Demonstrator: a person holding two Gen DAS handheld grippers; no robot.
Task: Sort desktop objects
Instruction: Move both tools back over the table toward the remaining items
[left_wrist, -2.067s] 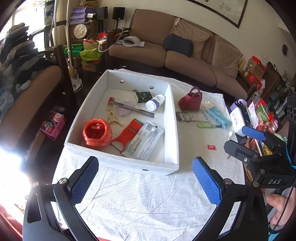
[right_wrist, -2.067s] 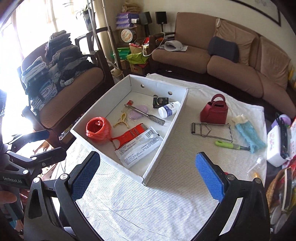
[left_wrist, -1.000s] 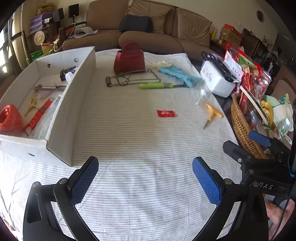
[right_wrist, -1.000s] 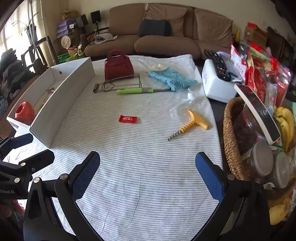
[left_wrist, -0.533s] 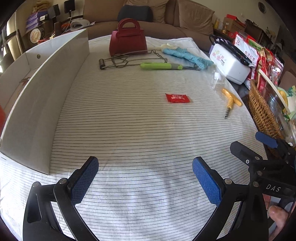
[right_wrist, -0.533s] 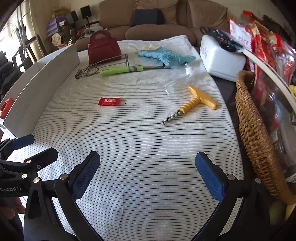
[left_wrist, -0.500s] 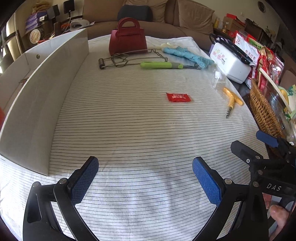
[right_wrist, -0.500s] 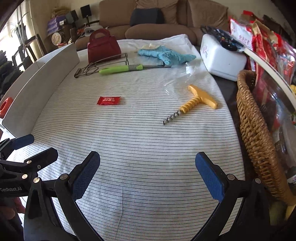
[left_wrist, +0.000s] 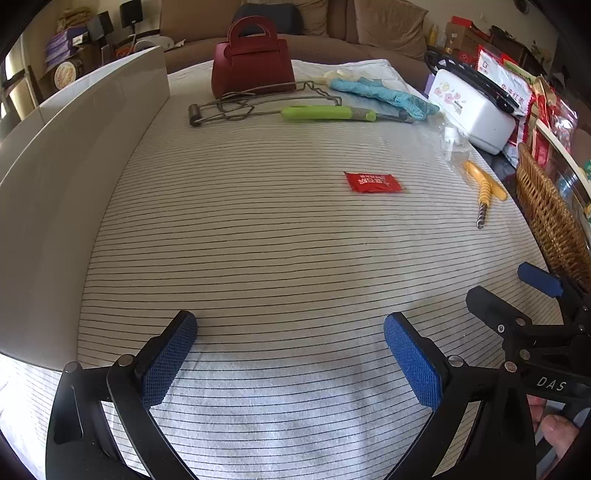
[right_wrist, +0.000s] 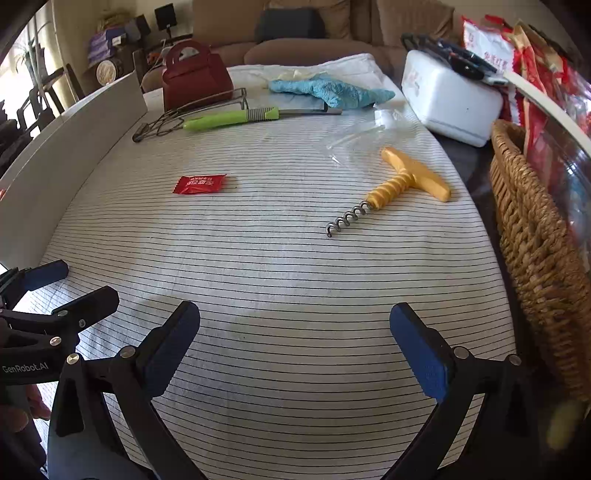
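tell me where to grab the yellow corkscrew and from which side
Grip the corkscrew on its ribbed yellow shank, between the T-handle and the metal spiral. It lies flat on the striped cloth, so come from above with the right gripper, fingers straddling the shank crosswise.

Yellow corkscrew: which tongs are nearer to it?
Right. The corkscrew lies ahead of the right tongs; the left tongs sit farther to its left.

Since two seconds ago both views have swung away from the white cardboard box (left_wrist: 55, 192), now only a wall at the left edge, and come lower and closer to the small red sachet (right_wrist: 199, 184) and the yellow-handled corkscrew (right_wrist: 399, 184).
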